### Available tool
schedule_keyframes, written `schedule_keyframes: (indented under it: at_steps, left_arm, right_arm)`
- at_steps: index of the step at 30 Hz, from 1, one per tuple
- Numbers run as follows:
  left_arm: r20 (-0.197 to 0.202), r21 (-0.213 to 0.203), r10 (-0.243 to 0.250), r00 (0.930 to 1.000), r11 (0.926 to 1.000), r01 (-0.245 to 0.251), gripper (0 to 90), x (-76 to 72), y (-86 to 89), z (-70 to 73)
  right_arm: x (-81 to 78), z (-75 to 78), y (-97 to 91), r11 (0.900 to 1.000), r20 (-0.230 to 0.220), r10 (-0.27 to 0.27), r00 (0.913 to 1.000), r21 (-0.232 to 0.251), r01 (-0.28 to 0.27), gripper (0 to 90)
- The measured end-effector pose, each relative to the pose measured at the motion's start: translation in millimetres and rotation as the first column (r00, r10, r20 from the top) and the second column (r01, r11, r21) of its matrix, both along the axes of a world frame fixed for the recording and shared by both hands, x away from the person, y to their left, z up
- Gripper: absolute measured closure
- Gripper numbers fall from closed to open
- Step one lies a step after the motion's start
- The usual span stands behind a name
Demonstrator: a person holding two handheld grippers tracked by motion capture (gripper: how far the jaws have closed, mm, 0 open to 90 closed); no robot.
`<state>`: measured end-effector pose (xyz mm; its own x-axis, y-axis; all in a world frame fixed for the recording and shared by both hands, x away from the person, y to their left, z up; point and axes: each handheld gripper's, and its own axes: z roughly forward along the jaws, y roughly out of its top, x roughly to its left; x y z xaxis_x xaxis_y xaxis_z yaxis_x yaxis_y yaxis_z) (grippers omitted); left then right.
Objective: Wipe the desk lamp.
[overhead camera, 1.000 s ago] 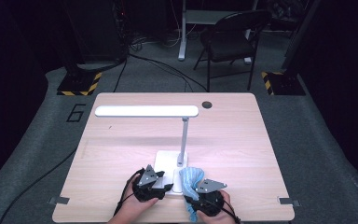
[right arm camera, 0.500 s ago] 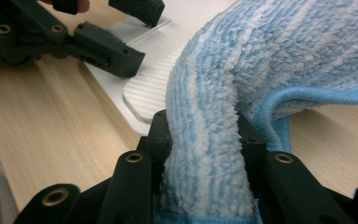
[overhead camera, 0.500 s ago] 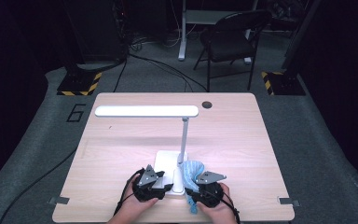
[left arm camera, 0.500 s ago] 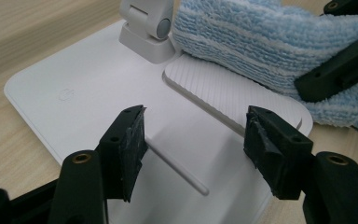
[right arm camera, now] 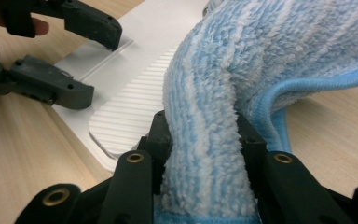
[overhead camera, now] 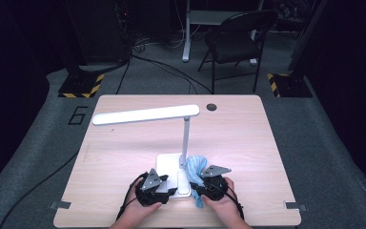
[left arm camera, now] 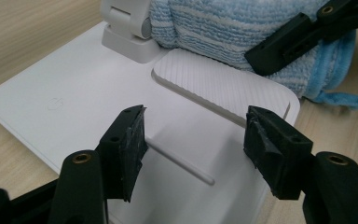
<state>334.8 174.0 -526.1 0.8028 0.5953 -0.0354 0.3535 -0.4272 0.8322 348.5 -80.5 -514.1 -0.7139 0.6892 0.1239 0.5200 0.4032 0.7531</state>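
Note:
A white desk lamp (overhead camera: 145, 115) stands on the wooden table, its flat base (overhead camera: 169, 164) near the front edge. My right gripper (overhead camera: 196, 189) is shut on a fluffy blue striped cloth (overhead camera: 196, 166), which bunches between the jaws (right arm camera: 205, 135) and drapes against the base's right side by the pole. The cloth (right arm camera: 270, 60) rests beside the ribbed pad of the base (right arm camera: 135, 107). My left gripper (left arm camera: 196, 135) stands open over the base's near part (left arm camera: 74, 93), nothing between its pads. In the high view the left gripper (overhead camera: 170, 191) sits just left of the right one.
A round dark grommet (overhead camera: 211, 107) lies at the table's back edge. Beyond the table stand a black chair (overhead camera: 236, 43) and yellow-black striped floor feet (overhead camera: 78, 88). Cables trail from both grippers over the front edge.
My right gripper has slid away from the table's front edge with the cloth, along the base's right side. The left gripper has stayed put.

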Motion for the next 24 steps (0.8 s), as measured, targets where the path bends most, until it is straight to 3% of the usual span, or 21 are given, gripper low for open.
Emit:
schedule_keyframes:
  at_steps: [4,10,15,24]
  left_arm:
    - [-0.004,-0.001,0.002,1.0000,1.0000,-0.002,38.6,-0.3,-0.2,-0.1]
    - [0.003,0.004,-0.005,1.0000,1.0000,0.005,38.6,0.3,0.2,0.1]
    - [0.009,0.009,-0.003,1.0000,1.0000,0.003,38.7,1.2,1.2,0.3]
    - [0.006,-0.003,0.023,0.9997,0.9997,-0.023,38.6,1.7,1.4,-0.3]
  right_arm:
    - [4.0,-0.4,0.5,0.9999,0.001,-0.010,0.9999,0.007,0.010,66.0]
    - [-4.4,-1.0,1.4,0.9998,0.005,-0.020,0.9998,0.008,0.020,66.5]
    - [-13.8,-0.8,0.8,1.0000,0.010,-0.004,0.9999,0.007,0.004,67.0]
    - [-37.9,0.5,0.2,0.9982,-0.022,0.053,0.9984,0.029,-0.052,66.9]
